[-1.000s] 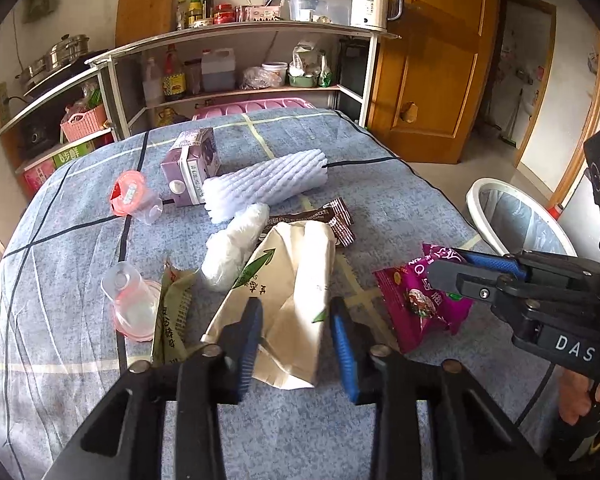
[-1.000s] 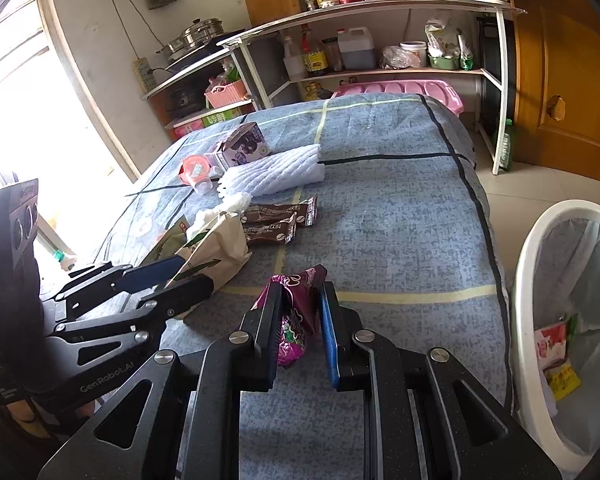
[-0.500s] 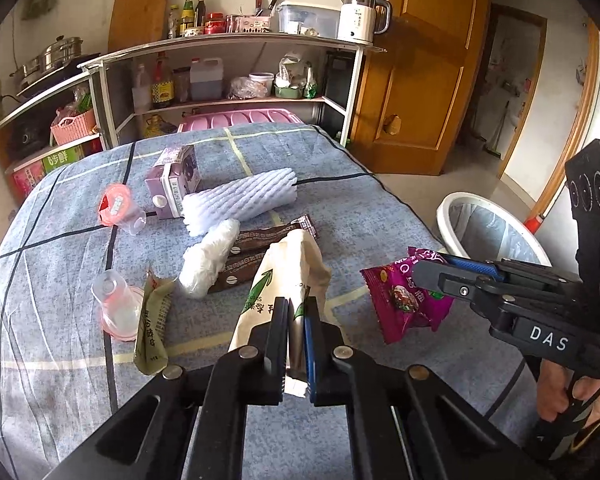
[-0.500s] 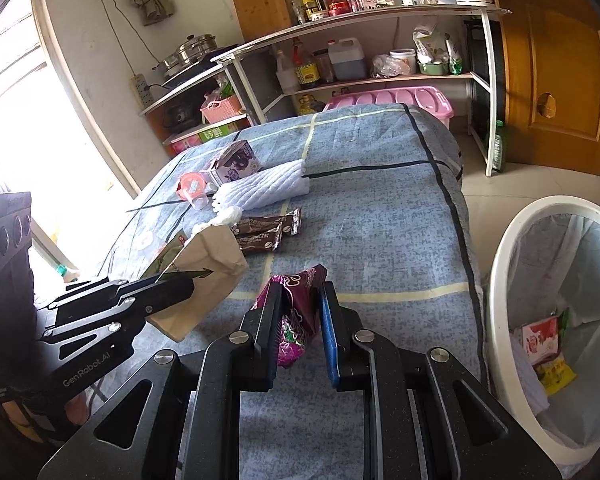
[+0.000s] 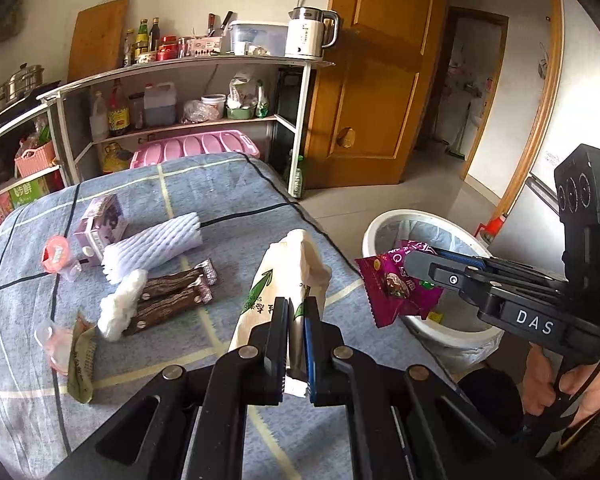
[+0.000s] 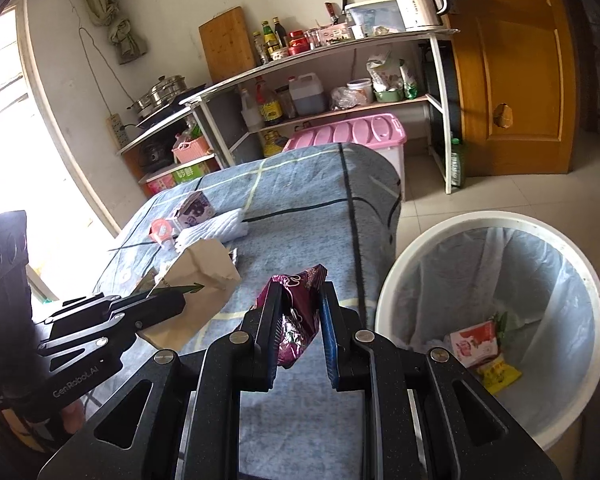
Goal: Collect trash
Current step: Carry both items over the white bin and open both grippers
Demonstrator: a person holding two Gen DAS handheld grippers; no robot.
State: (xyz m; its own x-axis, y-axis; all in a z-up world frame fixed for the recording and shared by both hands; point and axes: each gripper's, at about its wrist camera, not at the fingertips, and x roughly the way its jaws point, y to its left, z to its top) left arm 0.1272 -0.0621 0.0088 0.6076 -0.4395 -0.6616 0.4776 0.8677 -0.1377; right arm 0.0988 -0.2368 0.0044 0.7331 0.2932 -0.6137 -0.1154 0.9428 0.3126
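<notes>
Trash litters the blue checked tablecloth (image 5: 220, 196); left tool (image 5: 296, 344) clamps paper bag (image 5: 288, 276), right tool (image 6: 300, 336) purple wrapper (image 6: 296, 312).

bin (image 6: 384, 300) base cropped, bag print (image 5: 260, 300) unreadable (partly clamped)

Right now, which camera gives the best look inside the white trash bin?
The right wrist view: the trash bin opens toward the camera, showing its liner and a few wrappers at the bottom. In the left wrist view the bin is mostly hidden behind the purple snack bag and the right gripper, so only its rim shows.
</notes>
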